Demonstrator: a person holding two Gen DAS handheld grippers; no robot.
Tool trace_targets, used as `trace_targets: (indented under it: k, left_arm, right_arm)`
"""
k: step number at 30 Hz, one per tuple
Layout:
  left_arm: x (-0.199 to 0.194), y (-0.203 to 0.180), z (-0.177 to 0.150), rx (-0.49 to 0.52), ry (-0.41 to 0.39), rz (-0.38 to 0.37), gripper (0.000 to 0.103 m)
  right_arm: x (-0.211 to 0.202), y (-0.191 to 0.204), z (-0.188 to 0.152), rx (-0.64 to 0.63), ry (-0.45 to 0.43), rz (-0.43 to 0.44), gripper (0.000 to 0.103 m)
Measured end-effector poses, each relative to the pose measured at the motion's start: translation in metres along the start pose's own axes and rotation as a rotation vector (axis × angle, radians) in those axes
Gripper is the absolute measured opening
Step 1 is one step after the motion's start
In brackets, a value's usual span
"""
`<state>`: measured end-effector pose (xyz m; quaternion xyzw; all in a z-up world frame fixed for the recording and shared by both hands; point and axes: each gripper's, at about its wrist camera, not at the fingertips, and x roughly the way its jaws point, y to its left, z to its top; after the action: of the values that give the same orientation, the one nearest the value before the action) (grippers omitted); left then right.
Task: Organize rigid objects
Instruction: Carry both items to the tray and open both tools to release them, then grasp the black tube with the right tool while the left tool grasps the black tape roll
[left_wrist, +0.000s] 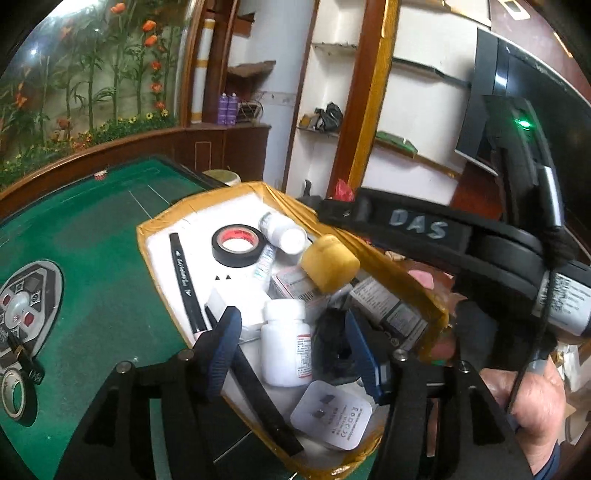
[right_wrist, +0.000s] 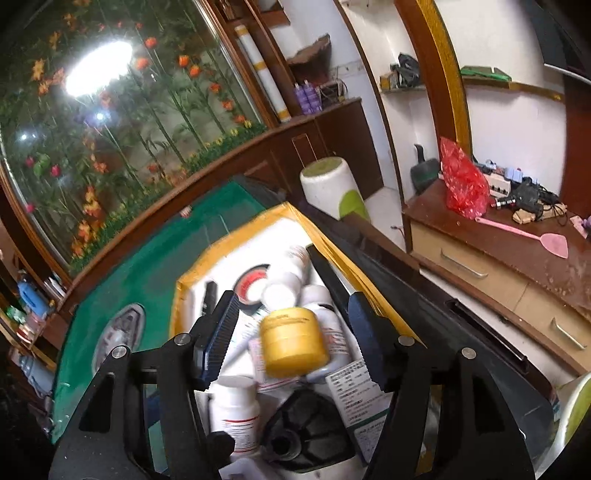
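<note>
A white tray with a yellow taped rim (left_wrist: 162, 221) sits on the green table and holds several rigid objects. In it lie a black tape roll (left_wrist: 236, 245), a black pen (left_wrist: 186, 280), two white pill bottles (left_wrist: 284, 341), a white plug adapter (left_wrist: 330, 415), boxes and a yellow jar (left_wrist: 328, 264). My left gripper (left_wrist: 291, 350) is open above the tray, around a white bottle without touching it. My right gripper (right_wrist: 291, 332) is open above the yellow jar (right_wrist: 291, 343), which rests on the pile. The tray rim (right_wrist: 184, 291) shows there too.
A second tape roll (left_wrist: 16, 397) and a grey control panel (left_wrist: 26, 299) sit on the green table (left_wrist: 92, 240) at the left. A white stool (right_wrist: 332, 184) and a wooden drawer cabinet (right_wrist: 498, 266) stand to the right, beyond the table.
</note>
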<state>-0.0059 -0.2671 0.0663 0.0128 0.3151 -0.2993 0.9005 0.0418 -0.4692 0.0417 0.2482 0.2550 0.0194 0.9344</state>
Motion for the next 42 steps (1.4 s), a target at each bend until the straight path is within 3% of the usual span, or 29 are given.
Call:
trace_targets:
  k: [5,11,14,18,22,27,30,36,38,39,42]
  left_arm:
    - [-0.012,0.016,-0.002,-0.033,0.004,0.03,0.059]
    - [-0.038,0.054,-0.014,-0.039,0.019,0.108,0.059]
    - [-0.06,0.082,-0.024,-0.046,0.01,0.202,0.061]
    - [-0.092,0.132,-0.04,-0.133,-0.011,0.316,0.074]
    - [-0.099,0.172,-0.055,-0.186,0.043,0.415,0.076]
    - [-0.086,0.193,-0.062,-0.255,0.116,0.429,0.076]
    - [-0.079,0.196,-0.065,-0.254,0.144,0.407,0.076]
    - [-0.061,0.198,-0.066,-0.234,0.192,0.439,0.075]
    - [-0.056,0.205,-0.067,-0.243,0.206,0.429,0.068]
    - [-0.057,0.208,-0.067,-0.256,0.202,0.43,0.058]
    - [-0.066,0.217,-0.069,-0.284,0.197,0.443,0.058]
  right_arm:
    - [-0.02,0.018,0.003,-0.042,-0.034,0.023,0.062]
    - [-0.022,0.045,-0.005,-0.089,-0.002,0.076,0.062]
    - [-0.017,0.063,-0.013,-0.134,0.028,0.103,0.062]
    - [-0.01,0.086,-0.023,-0.186,0.064,0.153,0.062]
    - [0.0,0.113,-0.036,-0.233,0.11,0.214,0.062]
    - [0.017,0.14,-0.056,-0.281,0.174,0.262,0.062]
    - [0.024,0.151,-0.067,-0.302,0.206,0.282,0.062]
    - [0.037,0.172,-0.08,-0.351,0.257,0.292,0.062]
    - [0.041,0.182,-0.081,-0.373,0.267,0.29,0.062]
    - [0.043,0.185,-0.082,-0.377,0.273,0.291,0.062]
    - [0.055,0.198,-0.084,-0.393,0.318,0.305,0.062]
